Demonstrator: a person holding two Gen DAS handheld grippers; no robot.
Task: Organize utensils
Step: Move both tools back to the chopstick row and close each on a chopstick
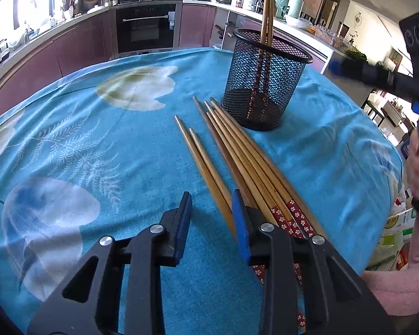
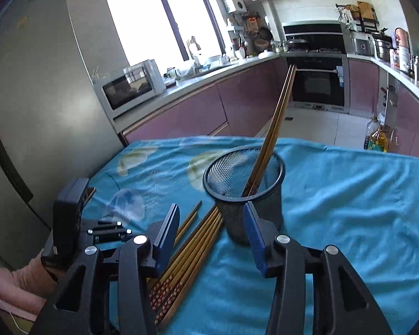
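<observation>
Blue tablecloth (image 1: 97, 145) underneath, mesh cup (image 1: 265, 81) ahead of the left gripper (image 1: 212, 223) with two chopsticks in it. Loose chopsticks (image 1: 237, 150) lie between and right of its spread, empty jaws. Right gripper (image 2: 209, 234) also spread, empty. Sticks look light, stiff, slick; pinch mid-shaft.

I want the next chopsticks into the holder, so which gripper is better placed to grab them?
Left, probably. The left gripper is open and low over the loose pair of chopsticks on the tablecloth. The right gripper, also open, hangs higher, near the mesh holder.
</observation>
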